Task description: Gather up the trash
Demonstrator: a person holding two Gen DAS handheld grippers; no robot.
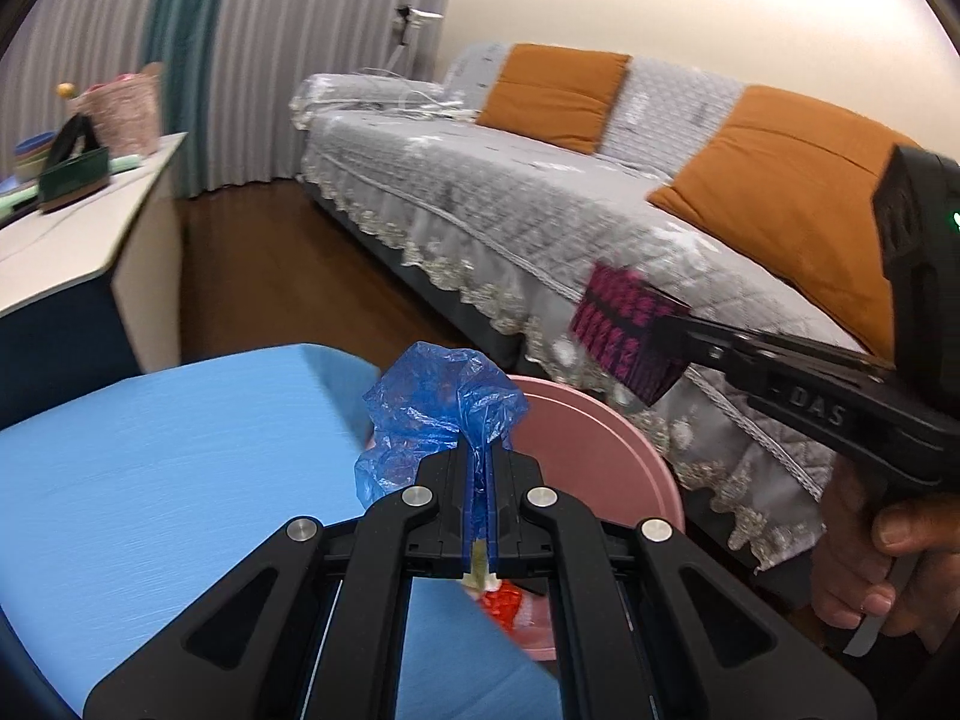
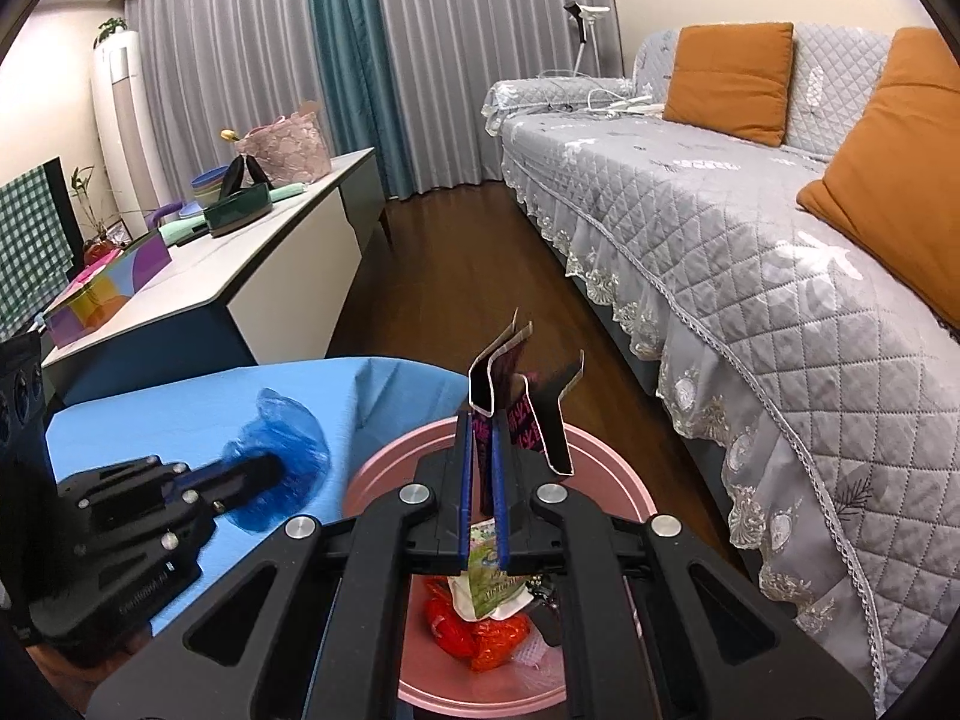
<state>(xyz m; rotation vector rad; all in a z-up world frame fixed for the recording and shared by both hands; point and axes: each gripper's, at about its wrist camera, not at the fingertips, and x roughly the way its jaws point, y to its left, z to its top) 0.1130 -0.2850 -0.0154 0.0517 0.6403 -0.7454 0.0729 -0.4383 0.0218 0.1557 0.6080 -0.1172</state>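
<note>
pink bin (image 2: 384, 468) sits in the gap between blue table (image 2: 180, 420) and sofa (image 2: 750, 252), bare floor beyond. right gripper (image 2: 483, 468) pinches a black-pink wrapper (image 2: 516, 396) over the bin; left gripper (image 1: 478, 480) clamps a blue bag (image 1: 432, 402) at the table's edge beside the bin.

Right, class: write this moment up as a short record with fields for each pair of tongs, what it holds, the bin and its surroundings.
left tongs: shut on a crumpled blue plastic bag, at the edge of the blue table
right tongs: shut on a black and pink wrapper, above the bin
bin: pink bin on the floor, already holding red and green trash
surroundings: grey sofa beside the bin, with orange cushions
</note>
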